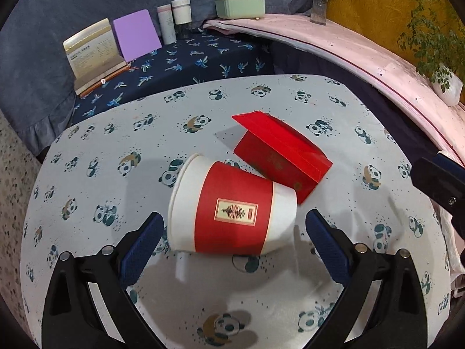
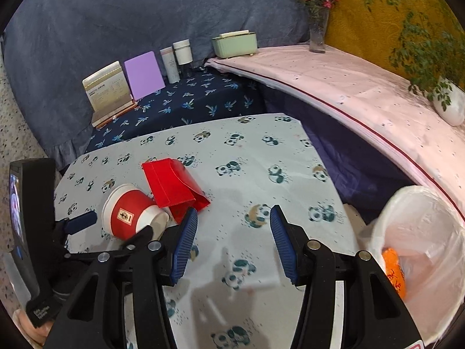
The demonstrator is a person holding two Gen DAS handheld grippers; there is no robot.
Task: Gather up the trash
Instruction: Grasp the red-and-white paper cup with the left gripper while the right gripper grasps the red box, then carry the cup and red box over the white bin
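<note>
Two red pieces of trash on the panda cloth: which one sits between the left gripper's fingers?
The paper cup, lying on its side with a red band and white ends. The left gripper is open around it. The red box lies beyond it.

left tool (image 1: 234,226): jaws apart, tilted down | right tool (image 2: 234,218): jaws apart, nothing between

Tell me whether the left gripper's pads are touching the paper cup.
Apart. The left wrist view shows cloth between each of the left gripper's pads and the paper cup lying on its side.
</note>
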